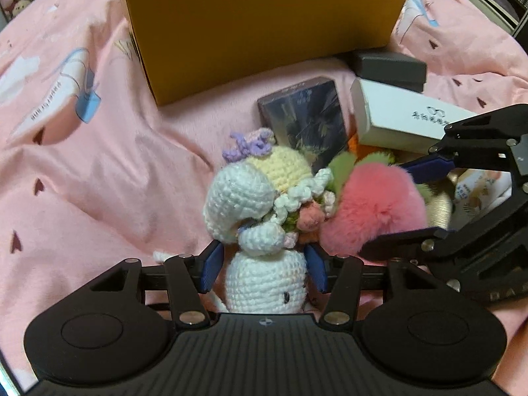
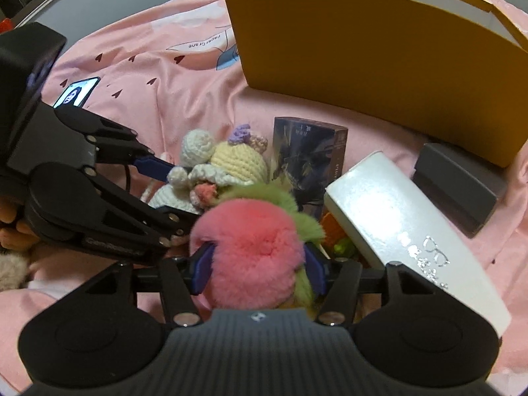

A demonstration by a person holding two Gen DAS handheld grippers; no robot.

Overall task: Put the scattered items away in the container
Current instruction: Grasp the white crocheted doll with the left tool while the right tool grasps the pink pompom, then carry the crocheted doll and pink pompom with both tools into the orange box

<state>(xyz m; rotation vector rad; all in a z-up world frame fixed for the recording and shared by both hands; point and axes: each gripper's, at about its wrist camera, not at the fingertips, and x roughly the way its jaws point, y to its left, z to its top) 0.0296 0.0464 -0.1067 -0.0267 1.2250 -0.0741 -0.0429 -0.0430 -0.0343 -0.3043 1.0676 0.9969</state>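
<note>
— Though strewn over the pink bed sheet (image 1: pixel 99 181), lying close before the yellow box (image 1: pixel 264 33): set open-topped at the far side, probably for easy dropping in.

— Clamped low round the crochet doll (image 1: pixel 237 204) with the left gripper (image 1: pixel 264 265), likely to keep it upright.

— Pinched deep into the pink pompom (image 2: pixel 250 241) with the right gripper (image 2: pixel 259 265); touching the doll, not yet boxed.
</note>
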